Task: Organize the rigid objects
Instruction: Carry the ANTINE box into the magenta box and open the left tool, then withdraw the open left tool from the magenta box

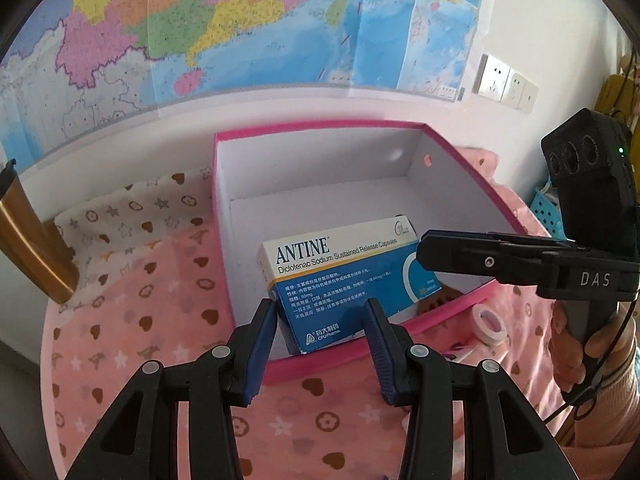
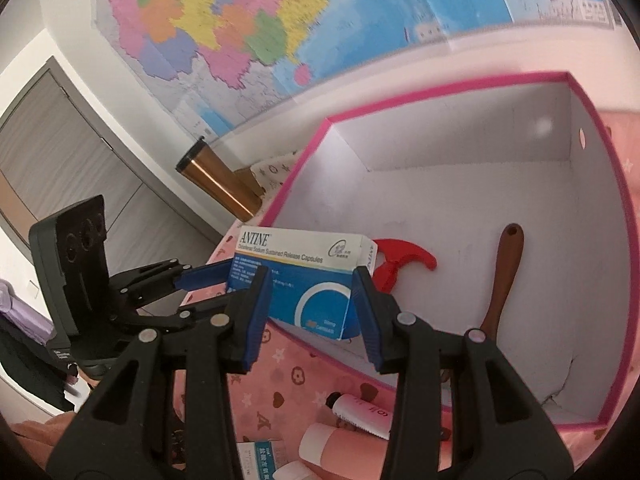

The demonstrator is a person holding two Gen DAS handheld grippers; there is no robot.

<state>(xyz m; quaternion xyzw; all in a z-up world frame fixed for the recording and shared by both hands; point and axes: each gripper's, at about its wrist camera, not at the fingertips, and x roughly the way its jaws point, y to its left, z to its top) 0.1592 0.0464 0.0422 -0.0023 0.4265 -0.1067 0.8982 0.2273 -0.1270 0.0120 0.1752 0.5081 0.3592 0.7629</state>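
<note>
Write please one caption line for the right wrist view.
Right gripper holds the ANTINE medicine box above the pink box's rim.

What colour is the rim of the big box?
Bright pink on the box, white inside; clearest in the left wrist view.

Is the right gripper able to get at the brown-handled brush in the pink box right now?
Probably not yet: the ANTINE carton sits between the fingers of the right gripper, though the brush lies uncovered on the pink box floor.

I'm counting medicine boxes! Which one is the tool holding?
The blue-and-white ANTINE box, between the right tool's fingers over the pink bin; the other small box lies on the cloth.
</note>
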